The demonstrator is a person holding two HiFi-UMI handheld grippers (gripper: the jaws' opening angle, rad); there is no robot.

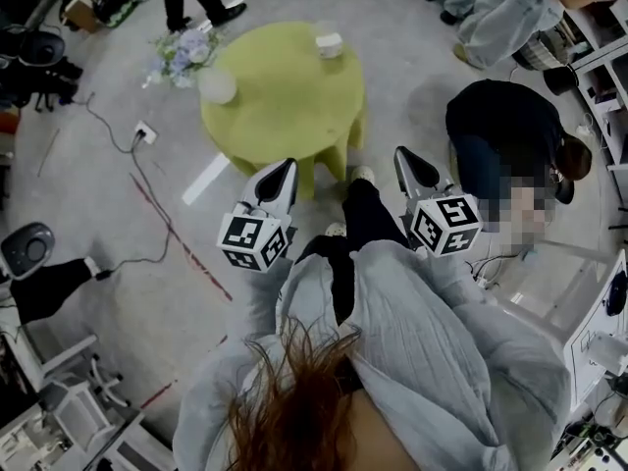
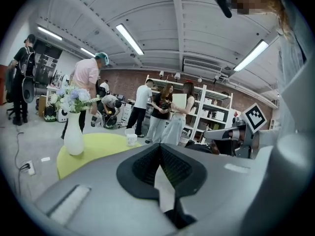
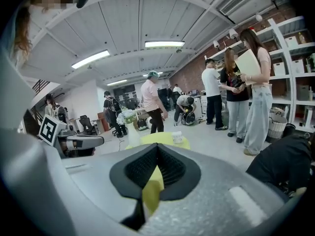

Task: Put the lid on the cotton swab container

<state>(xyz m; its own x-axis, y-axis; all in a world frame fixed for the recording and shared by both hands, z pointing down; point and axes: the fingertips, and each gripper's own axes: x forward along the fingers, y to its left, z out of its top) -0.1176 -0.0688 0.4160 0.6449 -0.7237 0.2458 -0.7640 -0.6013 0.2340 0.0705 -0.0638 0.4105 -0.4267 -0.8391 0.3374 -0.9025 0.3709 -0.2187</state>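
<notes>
Your left gripper point(image 1: 287, 165) and your right gripper point(image 1: 404, 153) are both held up in the air in front of your body, well apart from the round yellow-green table point(image 1: 294, 116), which is at your 12 o'clock on the grey floor. In the left gripper view, the black ribbed jaws are pressed together at the tips and nothing is between them. In the right gripper view it is the same: jaws together, holding nothing.

The small white cotton swab container point(image 1: 329, 44) stands at about 1 o'clock on the table top, near the far edge. It is too small to tell what is inside it or if a lid is on it.

The white ceramic vase point(image 1: 216, 84) stands at about 9 o'clock on the table top, at the rim, and it holds a bunch of pale flowers point(image 1: 186, 52).

A person in black clothes point(image 1: 500, 130) crouches at your 2 o'clock.
</notes>
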